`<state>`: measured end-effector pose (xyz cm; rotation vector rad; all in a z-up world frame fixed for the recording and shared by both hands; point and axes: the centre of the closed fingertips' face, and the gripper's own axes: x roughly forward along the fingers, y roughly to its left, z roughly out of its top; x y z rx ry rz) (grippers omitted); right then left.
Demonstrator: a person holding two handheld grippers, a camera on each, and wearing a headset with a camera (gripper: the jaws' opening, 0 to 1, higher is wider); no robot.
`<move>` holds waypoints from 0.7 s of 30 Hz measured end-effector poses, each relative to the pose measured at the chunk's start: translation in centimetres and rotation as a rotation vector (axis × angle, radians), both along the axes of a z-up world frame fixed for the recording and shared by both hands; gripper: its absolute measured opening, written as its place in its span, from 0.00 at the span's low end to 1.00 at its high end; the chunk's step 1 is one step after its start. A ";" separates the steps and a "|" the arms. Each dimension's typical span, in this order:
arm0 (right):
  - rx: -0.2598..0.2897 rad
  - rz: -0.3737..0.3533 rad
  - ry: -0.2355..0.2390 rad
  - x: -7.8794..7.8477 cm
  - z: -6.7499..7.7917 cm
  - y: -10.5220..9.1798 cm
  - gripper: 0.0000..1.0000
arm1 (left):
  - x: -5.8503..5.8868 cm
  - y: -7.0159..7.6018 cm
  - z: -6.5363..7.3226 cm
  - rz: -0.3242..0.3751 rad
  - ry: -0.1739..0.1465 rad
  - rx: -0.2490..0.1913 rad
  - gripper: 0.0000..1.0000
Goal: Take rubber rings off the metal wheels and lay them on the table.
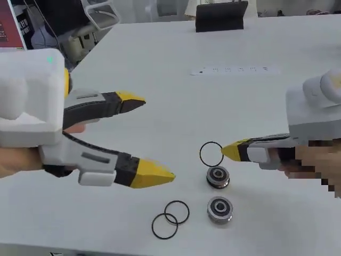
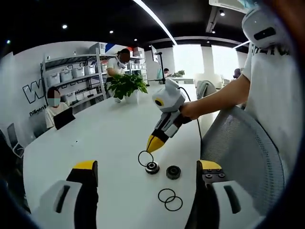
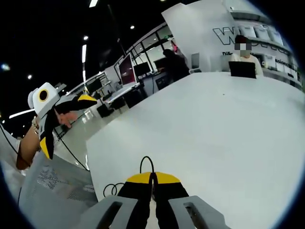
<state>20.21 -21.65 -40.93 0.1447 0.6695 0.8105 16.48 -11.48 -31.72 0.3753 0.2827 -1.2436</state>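
Tally: rubber rings [image 1: 211, 154] — three in all; metal wheels [image 1: 218, 176] — two.

The rubber ring [image 1: 211, 154] looks thin, black and matt; the metal wheels [image 1: 218, 176] gleam, polished steel; the table [image 1: 160, 96] shows smooth, matt white.

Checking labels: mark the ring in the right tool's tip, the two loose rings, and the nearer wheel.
Held ring [image 1: 201, 154]: head view, its left edge.
Loose rings [image 1: 188, 212]: head view, right edge of the farther ring.
Nearer wheel [image 1: 220, 209]: head view, hub.
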 end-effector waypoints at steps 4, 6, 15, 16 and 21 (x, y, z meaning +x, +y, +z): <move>0.003 0.014 0.002 -0.3 0.1 0.4 0.00 | -0.3 1.4 -0.1 0.050 0.007 -0.029 0.87; 0.009 0.020 0.001 -0.4 0.3 0.6 0.00 | -0.6 1.7 -0.3 0.063 0.019 -0.040 0.88; 0.015 0.069 -0.003 -1.3 0.7 2.0 0.00 | -2.0 3.2 -2.2 0.115 0.072 -0.068 0.94; 0.014 0.075 -0.004 -1.4 0.7 2.2 0.00 | -2.2 3.3 -2.4 0.120 0.078 -0.075 0.94; 0.020 0.102 -0.003 -1.9 1.0 2.9 0.00 | -3.0 3.6 -3.8 0.132 0.115 -0.051 0.93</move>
